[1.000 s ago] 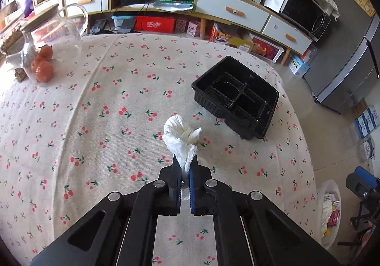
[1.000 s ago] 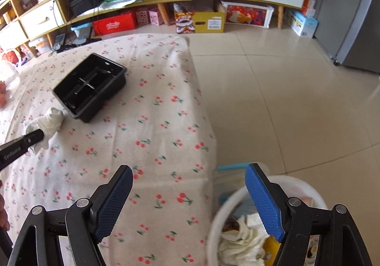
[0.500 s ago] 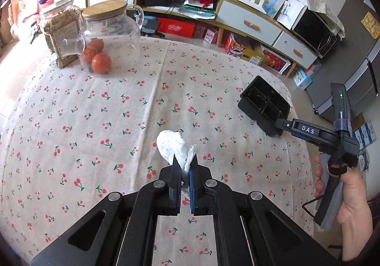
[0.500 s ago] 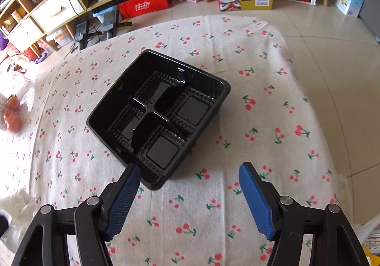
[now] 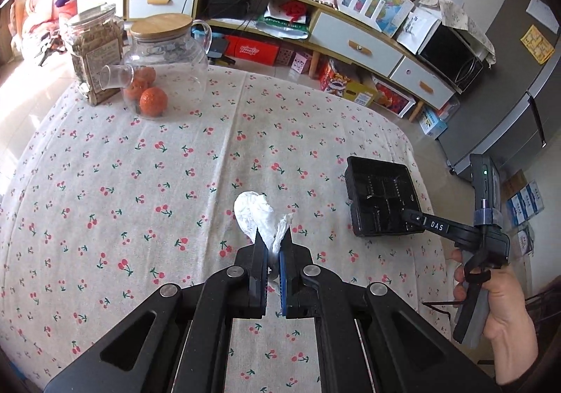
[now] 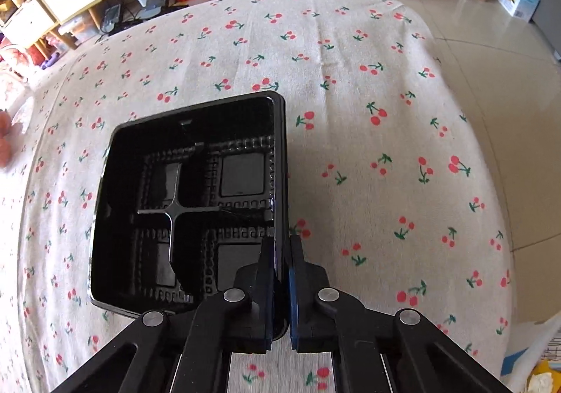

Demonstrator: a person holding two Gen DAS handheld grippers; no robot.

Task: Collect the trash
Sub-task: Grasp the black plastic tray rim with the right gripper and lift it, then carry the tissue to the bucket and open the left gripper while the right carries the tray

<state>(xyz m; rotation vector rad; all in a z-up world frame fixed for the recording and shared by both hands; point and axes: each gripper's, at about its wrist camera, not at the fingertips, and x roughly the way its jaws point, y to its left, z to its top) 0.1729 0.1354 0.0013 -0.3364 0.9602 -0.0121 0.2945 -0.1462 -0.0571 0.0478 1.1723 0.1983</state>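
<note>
Landmark: black tray, four compartments, empty, on the cherry-print cloth of the worktop, near the worktop's right edge as the left wrist view shows it.

1. Right gripper. Jaws clenched on the tray's right-hand wall at its near corner: one finger inside the tray, one outside, the rim pinched between the blue pads. In the left wrist view its arm, lettered "DAS", reaches to the tray's near corner.

2. Hand. Around the right gripper's handle, nearer the camera than the tray and off the worktop's right edge.

3. Left gripper. Jaws clenched on a white tissue wad, to the left of the tray, well apart from it. The wad's crumpled upper part stands out beyond the fingertips; whether its underside touches the cloth cannot be told.

4. Bin. Only a white rim and scraps at the right wrist view's lower right corner, on the floor, to the right of the tray beyond the worktop edge.

5. Glass teapot. Wooden lid, oranges inside; far corner of the worktop, well to the left of and beyond the tray.

6. Jar. Just left of the teapot, filled with brown contents, labelled.

7. Sideboard. Past the worktop's far edge, beyond the tray; white drawers, open shelves, boxes beneath.

8. Fridge. Grey, on the floor to the right of and beyond the tray.
</note>
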